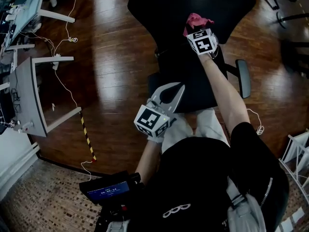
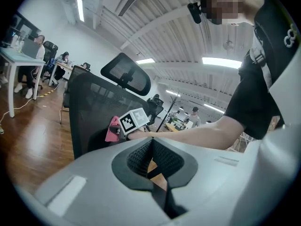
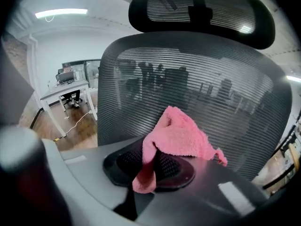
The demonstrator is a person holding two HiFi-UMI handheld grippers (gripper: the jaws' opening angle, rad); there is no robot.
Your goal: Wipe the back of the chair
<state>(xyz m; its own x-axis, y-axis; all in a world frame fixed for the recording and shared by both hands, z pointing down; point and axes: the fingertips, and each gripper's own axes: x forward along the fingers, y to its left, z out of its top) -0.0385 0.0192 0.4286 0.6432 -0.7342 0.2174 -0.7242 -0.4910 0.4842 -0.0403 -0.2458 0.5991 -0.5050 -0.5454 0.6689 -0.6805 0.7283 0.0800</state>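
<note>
Right gripper (image 3: 150, 161): jaws clamped on a fluffy pink cloth (image 3: 181, 135). One fold is pinched between the ribbed black pads and the rest bunches above and in front of the tips. The person's right arm is stretched forward over the black mesh office chair (image 3: 188, 79). The cloth sits against the ribbed mesh of the backrest, roughly mid-height, below the separate black mesh headrest (image 3: 202, 11). From the left gripper view, the cloth looks to be touching the mesh on the side facing the person.

Left gripper (image 1: 171, 93): jaws together, nothing between the pads. It is held low and close to the person's body, well apart from the cloth, tips pointing toward the chair.

Chair position: directly in front of the person on the dark polished wooden floor (image 1: 111, 57). One padded armrest (image 1: 243, 79) shows at the right side in the head view.

Surroundings: white-framed desks (image 1: 29, 95) stand at the left. A yellow-and-black striped strip (image 1: 87, 137) lies on the floor near them, and white cables trail across the boards.
</note>
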